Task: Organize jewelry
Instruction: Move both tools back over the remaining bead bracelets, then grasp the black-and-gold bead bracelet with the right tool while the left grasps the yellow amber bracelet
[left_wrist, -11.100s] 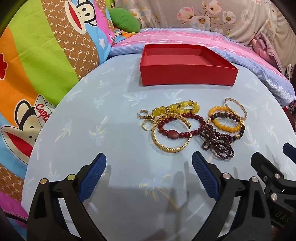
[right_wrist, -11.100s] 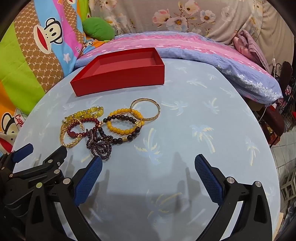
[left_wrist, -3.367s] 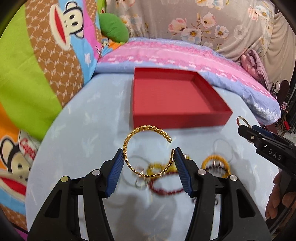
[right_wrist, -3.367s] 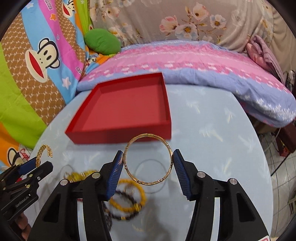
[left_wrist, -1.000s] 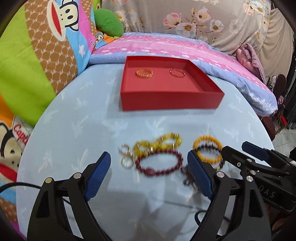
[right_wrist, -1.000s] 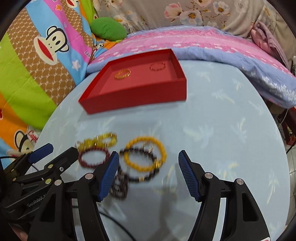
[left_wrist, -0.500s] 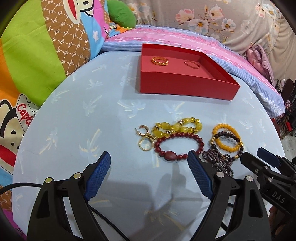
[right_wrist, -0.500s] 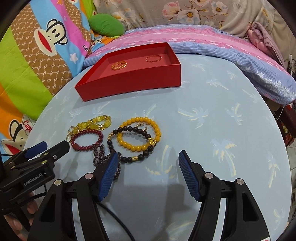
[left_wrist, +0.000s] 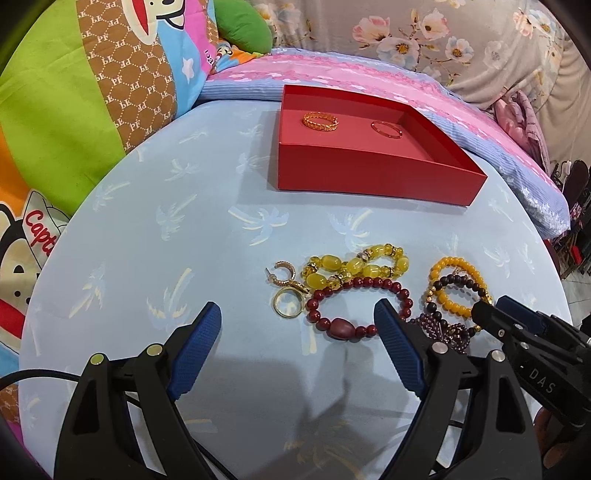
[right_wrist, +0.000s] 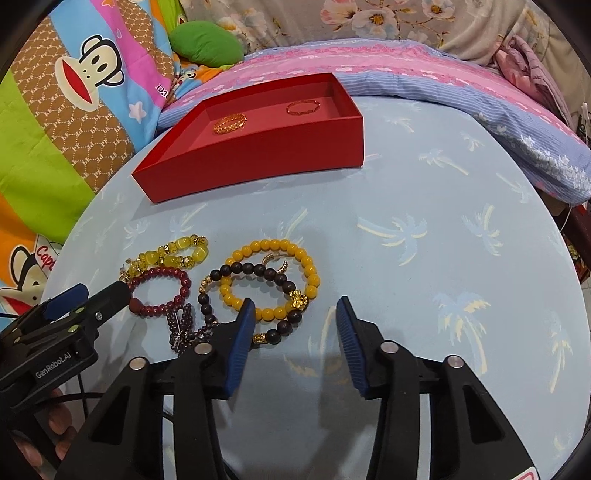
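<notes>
A red box (left_wrist: 373, 177) (right_wrist: 258, 162) at the back of the table holds a gold chain bangle (left_wrist: 320, 121) (right_wrist: 229, 123) and a thin gold bangle (left_wrist: 386, 129) (right_wrist: 303, 108). In front lie a dark red bead bracelet (left_wrist: 360, 308) (right_wrist: 160, 290), a yellow-green bead bracelet (left_wrist: 356, 269) (right_wrist: 166, 256), an orange bead bracelet (left_wrist: 456, 286) (right_wrist: 271, 278), a black bead bracelet (right_wrist: 255, 302), a garnet strand (right_wrist: 184, 326), a gold ring (left_wrist: 286, 304) and a hoop earring (left_wrist: 282, 273). My left gripper (left_wrist: 297, 339) is open just before the red bracelet. My right gripper (right_wrist: 295, 321) is open at the orange and black bracelets' near edge.
The round table has a light blue palm-print cloth (left_wrist: 166, 229) (right_wrist: 443, 240). Behind it lie a pink and blue pillow (right_wrist: 424, 70) and a cartoon monkey quilt (left_wrist: 74, 110). The table edge curves close on the right (right_wrist: 569, 295).
Both gold bangles went from the grippers into the red box. Over the last second both grippers came back toward the bracelet pile and moved closer to it, open and empty.
</notes>
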